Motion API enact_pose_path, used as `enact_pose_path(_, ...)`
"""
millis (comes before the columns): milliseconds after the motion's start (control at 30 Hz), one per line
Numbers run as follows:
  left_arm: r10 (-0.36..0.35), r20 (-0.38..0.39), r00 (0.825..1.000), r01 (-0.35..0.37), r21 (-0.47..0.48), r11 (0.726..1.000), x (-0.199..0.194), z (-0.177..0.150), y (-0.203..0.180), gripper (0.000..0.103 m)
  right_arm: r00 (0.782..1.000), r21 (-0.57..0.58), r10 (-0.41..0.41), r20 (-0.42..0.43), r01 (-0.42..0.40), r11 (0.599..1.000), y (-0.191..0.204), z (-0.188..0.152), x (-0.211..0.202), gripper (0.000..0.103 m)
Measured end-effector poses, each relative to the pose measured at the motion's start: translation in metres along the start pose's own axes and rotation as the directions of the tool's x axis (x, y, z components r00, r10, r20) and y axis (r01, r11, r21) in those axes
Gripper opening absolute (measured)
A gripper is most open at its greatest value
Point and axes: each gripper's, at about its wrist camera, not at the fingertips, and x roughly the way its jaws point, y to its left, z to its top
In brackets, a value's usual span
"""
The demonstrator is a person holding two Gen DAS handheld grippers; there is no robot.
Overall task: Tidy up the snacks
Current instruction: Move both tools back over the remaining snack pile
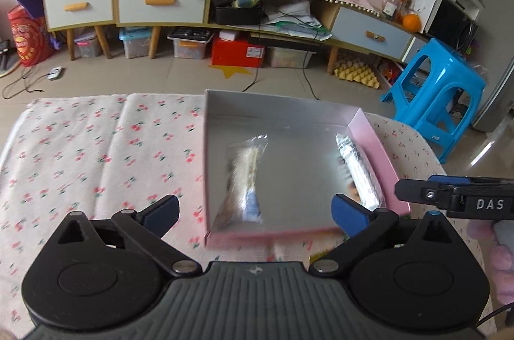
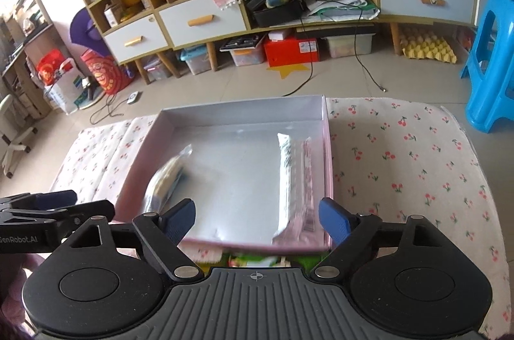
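Observation:
A shallow pink box (image 1: 374, 144) (image 2: 327, 153) with a silvery floor sits on the cherry-print cloth. Inside lie two wrapped snacks: a clear packet with a pale bar (image 1: 245, 176) (image 2: 167, 176) on the left, and a silver and pink packet (image 1: 358, 170) (image 2: 295, 179) along the right wall. My left gripper (image 1: 255, 211) hovers open over the box's near edge, with nothing between its blue pads. My right gripper (image 2: 257, 219) is open too, above the near right part of the box, pads clear of the pink packet. Each gripper shows in the other's view, at the frame's side (image 1: 449, 195) (image 2: 48, 211).
A green-printed packet (image 2: 253, 261) peeks out on the cloth just in front of the box. The cloth-covered table (image 1: 96, 147) (image 2: 401, 163) spreads left and right of the box. Beyond it are the tiled floor, a low cabinet (image 1: 160, 3) and a blue stool (image 1: 440, 96).

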Motion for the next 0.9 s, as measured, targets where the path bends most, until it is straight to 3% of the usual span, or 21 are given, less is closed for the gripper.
enact_pose_path(300,0.092,-0.049,0.995,-0.092,0.006,0.996,-0.023,-0.027,0.000,0.103,0.999,-0.050,0.027,0.018,-0.026,0.998,0.015,-0.027,-0.040,0.092)
enact_pose_path(567,0.129,-0.063,0.990,-0.130,-0.022,0.991,-0.032,-0.062,0.012,0.103,0.998,-0.106,0.065,0.013,-0.063,0.992,0.030,-0.067,-0.050,0.093)
enact_pose_path(700,0.187,-0.064,0.980,-0.188,-0.002,0.982,-0.032,-0.078,0.018,0.103,0.998,-0.161,0.053,0.026,-0.048,0.986,0.036,-0.088,-0.050,0.093)
enact_pose_path(900,0.178,-0.042,0.983,-0.178,0.000,0.984,-0.039,-0.099,0.028,0.103,0.997,-0.264,0.064,0.046,-0.049,0.963,0.043,-0.112,-0.051,0.093)
